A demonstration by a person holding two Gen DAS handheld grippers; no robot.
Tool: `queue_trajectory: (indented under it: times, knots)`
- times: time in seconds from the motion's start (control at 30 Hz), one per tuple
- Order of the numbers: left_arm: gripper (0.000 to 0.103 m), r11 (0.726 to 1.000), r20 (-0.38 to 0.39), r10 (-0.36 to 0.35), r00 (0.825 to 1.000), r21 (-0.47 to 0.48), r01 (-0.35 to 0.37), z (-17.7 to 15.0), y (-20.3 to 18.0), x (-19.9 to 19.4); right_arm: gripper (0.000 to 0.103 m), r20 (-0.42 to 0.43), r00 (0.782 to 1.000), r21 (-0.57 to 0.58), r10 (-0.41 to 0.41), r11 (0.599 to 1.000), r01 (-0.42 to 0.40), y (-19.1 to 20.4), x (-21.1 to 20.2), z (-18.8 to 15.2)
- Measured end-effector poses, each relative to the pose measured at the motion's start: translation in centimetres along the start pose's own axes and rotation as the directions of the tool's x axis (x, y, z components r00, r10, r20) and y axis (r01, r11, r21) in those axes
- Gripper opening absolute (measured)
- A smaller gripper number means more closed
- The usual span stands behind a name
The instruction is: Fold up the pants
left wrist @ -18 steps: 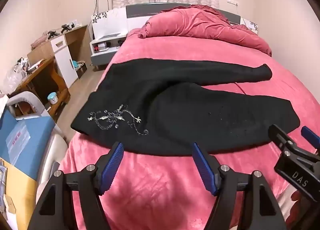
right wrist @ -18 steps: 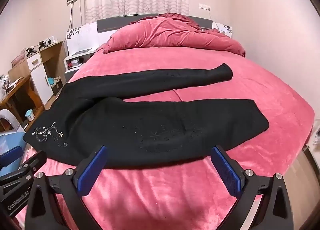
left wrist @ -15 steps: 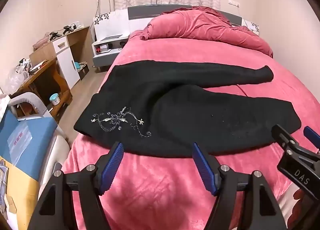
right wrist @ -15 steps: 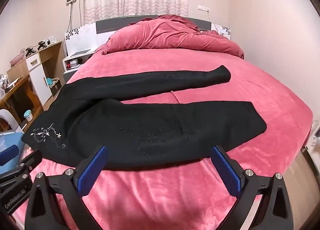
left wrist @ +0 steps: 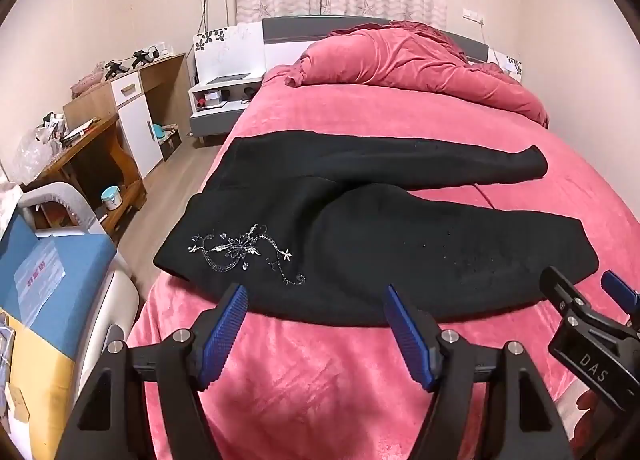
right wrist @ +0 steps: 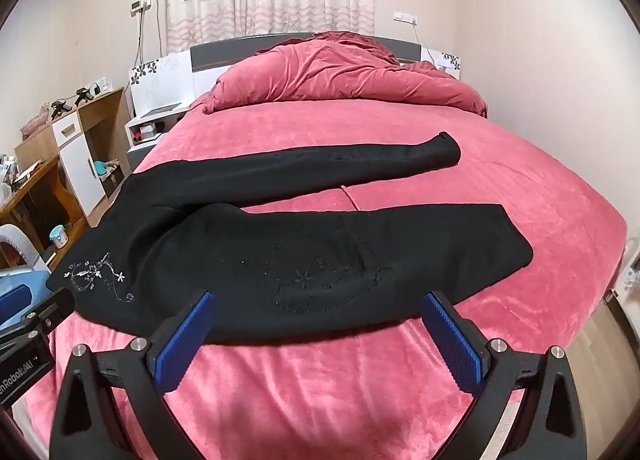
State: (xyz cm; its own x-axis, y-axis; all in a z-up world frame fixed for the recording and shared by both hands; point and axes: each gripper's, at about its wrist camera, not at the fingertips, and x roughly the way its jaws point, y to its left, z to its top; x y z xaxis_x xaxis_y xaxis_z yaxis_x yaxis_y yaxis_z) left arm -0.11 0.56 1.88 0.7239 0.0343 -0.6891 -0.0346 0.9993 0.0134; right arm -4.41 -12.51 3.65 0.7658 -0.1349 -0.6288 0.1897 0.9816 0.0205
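I've got the black knit pants with silver floral embroidery (left wrist: 360, 244) spread flat across the pink plush bed (left wrist: 320, 372), waist at the left edge, both legs running right, the far leg angled away from the near one. My left hand-held gripper (left wrist: 316, 324) hangs over the near hem, jaws wide apart, gripping nothing. My right hand-held gripper (right wrist: 320, 336) sits alongside to the right, likewise spread wide, nothing between its blue pads (right wrist: 452, 340).

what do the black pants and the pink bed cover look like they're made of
Black pants: soft matte knit or fleece-like fabric, probably; no sheen, with silvery floral embroidery. Pink bed cover: plush velvety fleece, judging by its shiny, streaky nap.
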Motion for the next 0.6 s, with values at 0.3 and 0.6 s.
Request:
queue_trajectory:
  times: [0.3, 0.6]
  knots:
    - [0.072, 1.0, -0.014, -0.005, 1.0, -0.008, 0.005, -0.18, 0.21, 0.38, 0.103, -0.01, 1.0, 0.005, 0.006, 1.0, -0.006, -0.24, 0.14, 0.07]
    - [0.072, 1.0, -0.027, -0.005, 1.0, -0.008, 0.005, -0.49, 0.17, 0.56, 0.103, -0.019, 1.0, 0.004, 0.011, 1.0, -0.011, -0.17, 0.42, -0.08]
